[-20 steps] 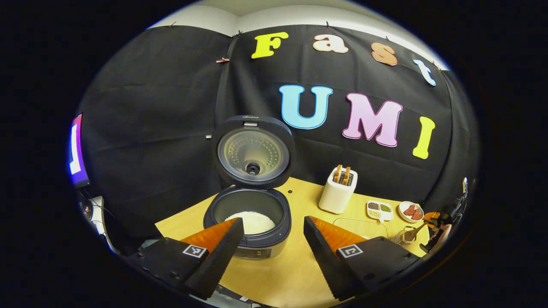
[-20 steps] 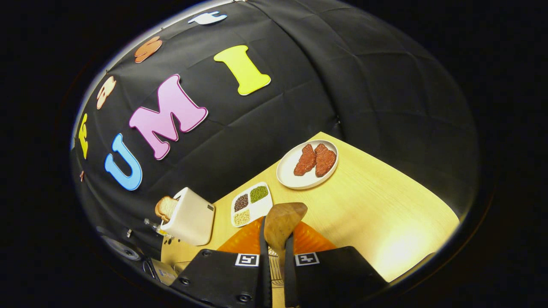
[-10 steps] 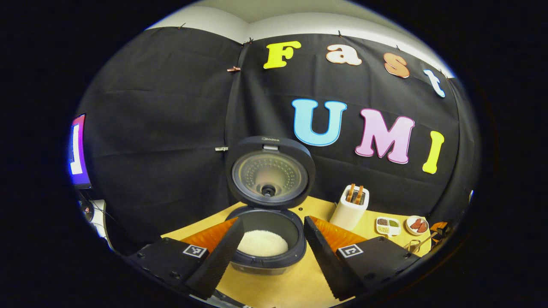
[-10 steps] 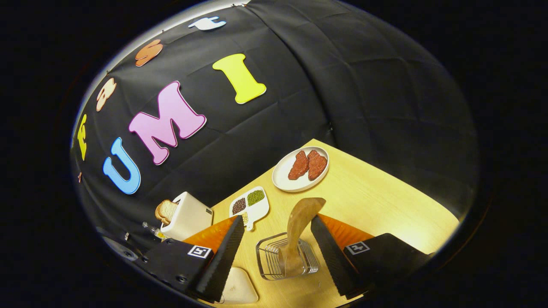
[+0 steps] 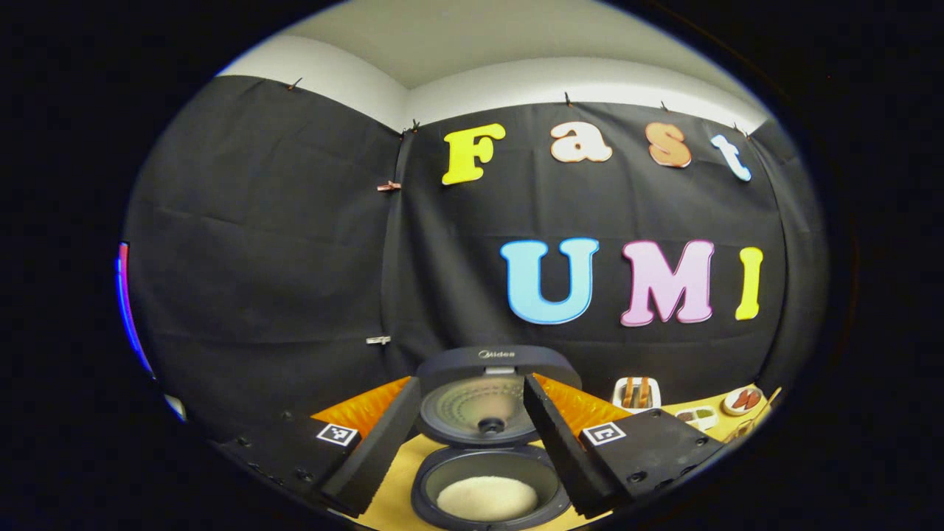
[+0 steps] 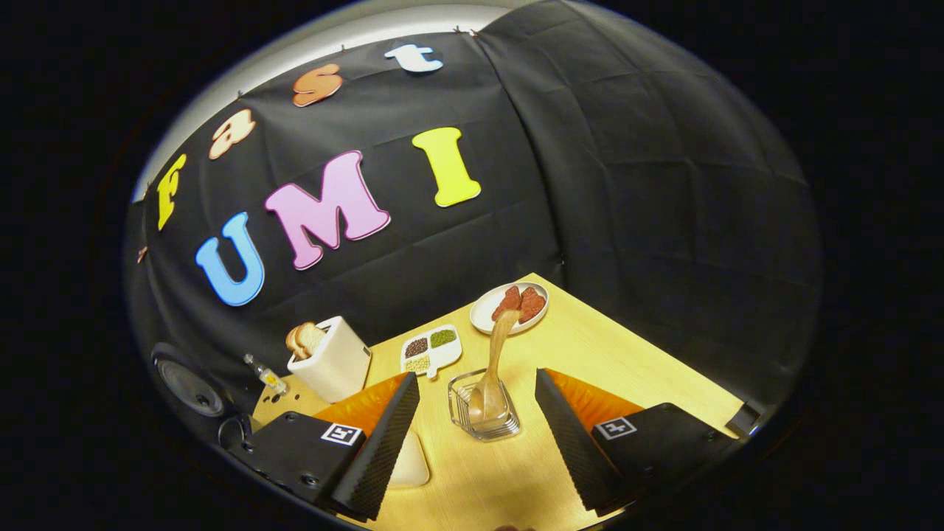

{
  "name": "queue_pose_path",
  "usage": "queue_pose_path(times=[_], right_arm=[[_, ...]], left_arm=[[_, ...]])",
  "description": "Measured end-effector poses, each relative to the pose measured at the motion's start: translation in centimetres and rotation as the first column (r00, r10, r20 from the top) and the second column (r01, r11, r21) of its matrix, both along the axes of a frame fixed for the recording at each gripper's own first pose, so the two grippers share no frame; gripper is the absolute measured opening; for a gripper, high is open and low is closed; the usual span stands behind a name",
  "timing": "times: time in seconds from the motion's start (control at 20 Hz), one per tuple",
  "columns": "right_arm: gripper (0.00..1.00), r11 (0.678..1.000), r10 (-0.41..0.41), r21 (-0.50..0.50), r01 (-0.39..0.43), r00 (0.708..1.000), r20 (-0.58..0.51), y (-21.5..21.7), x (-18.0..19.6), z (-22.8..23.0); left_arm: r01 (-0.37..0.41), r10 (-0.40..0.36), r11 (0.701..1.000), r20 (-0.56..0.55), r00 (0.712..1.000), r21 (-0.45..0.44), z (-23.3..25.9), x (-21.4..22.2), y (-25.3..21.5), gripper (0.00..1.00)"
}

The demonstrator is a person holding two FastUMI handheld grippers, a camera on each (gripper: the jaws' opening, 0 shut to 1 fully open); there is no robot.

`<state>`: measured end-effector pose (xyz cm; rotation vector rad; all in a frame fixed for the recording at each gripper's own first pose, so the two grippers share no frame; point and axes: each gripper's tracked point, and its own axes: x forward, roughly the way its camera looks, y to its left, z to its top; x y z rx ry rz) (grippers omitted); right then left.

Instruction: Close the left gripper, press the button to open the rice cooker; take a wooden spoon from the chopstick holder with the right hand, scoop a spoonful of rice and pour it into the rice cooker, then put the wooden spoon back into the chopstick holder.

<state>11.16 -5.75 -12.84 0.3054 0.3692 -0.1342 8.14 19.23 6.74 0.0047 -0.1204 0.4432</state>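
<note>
At the bottom centre of the left gripper view the rice cooker (image 5: 487, 479) stands with its lid up and white rice (image 5: 487, 498) in the pot, framed by the left gripper (image 5: 472, 431) – fingers wide, holding nothing. In the right gripper view, left to right along the lower frame: toaster (image 6: 332, 361), sectioned dish (image 6: 431, 349), then the wooden spoon (image 6: 495, 361) leaning in the chopstick holder (image 6: 483, 409). The right gripper (image 6: 476, 431) gapes empty on either side of it – the task looks complete.

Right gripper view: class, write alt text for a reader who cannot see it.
A wooden spoon stands in a wire chopstick holder on a wooden table, between the spread fingers of the open right gripper. Behind are a toaster with bread, a divided dish of beans and a plate of meat.
</note>
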Motion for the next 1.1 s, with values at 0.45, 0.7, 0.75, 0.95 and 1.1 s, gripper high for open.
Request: queue_pose_path(times=[0.45,0.7,0.75,0.95,1.1], right_arm=[[0.98,0.956,0.234,-0.195,-0.220,0.971,0.054,8.7,-7.4,3.1],[0.99,0.953,0.227,-0.223,-0.206,0.971,0.073,9.1,-8.9,4.3],[0.99,0.957,0.212,-0.217,-0.191,0.974,0.077,8.9,-9.2,4.6],[0.99,0.966,0.171,-0.209,-0.154,0.983,0.066,8.1,-9.9,4.1],[0.99,0.969,0.163,-0.194,-0.152,0.986,0.041,8.0,-10.4,3.2]], left_arm=[[0.106,-0.114,0.989,0.081,0.990,0.100,3.0,6.7,1.2,0.92],[0.150,-0.163,0.977,0.075,0.984,0.149,3.6,11.4,1.3,0.96],[0.163,-0.174,0.975,0.063,0.983,0.150,3.4,12.2,1.2,0.94],[0.160,-0.158,0.980,-0.025,0.987,0.115,0.7,14.2,1.3,0.92],[0.132,-0.123,0.984,-0.079,0.989,0.118,0.1,14.1,1.2,0.97]])
